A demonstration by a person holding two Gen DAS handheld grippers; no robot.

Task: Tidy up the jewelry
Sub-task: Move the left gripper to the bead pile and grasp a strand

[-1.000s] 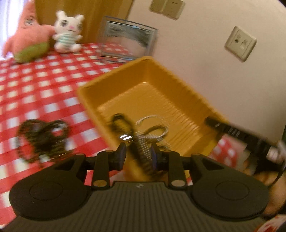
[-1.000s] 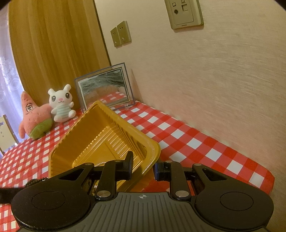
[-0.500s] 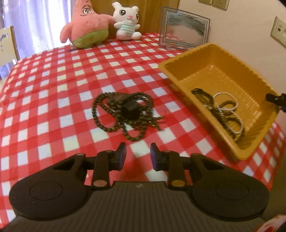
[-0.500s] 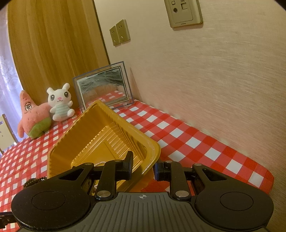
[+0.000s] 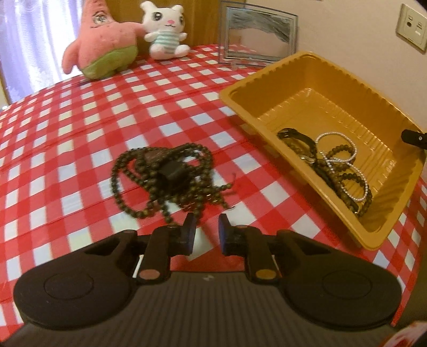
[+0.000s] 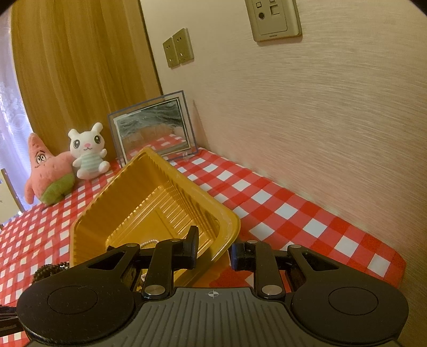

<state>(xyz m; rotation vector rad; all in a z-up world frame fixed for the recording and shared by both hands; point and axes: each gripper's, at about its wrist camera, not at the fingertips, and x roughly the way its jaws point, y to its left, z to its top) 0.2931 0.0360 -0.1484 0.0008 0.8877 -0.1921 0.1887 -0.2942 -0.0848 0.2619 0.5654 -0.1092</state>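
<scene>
A tangle of dark bead necklaces lies on the red checked tablecloth, just ahead of my left gripper, which is open and empty. An orange tray at the right holds a dark bead bracelet, a silver bead chain and a black strap. My right gripper is open, its fingers either side of the tray's near corner, which looks tilted up. A bit of silver chain shows inside the tray.
A pink starfish plush and a white bunny plush sit at the table's far edge beside a glass picture frame. The wall with sockets runs close along the right side. The tablecloth's edge is near right.
My left gripper let go of a dark bead strand into the tray, then swung left and drew near the necklace pile on the cloth. The right gripper stayed at the tray corner.
</scene>
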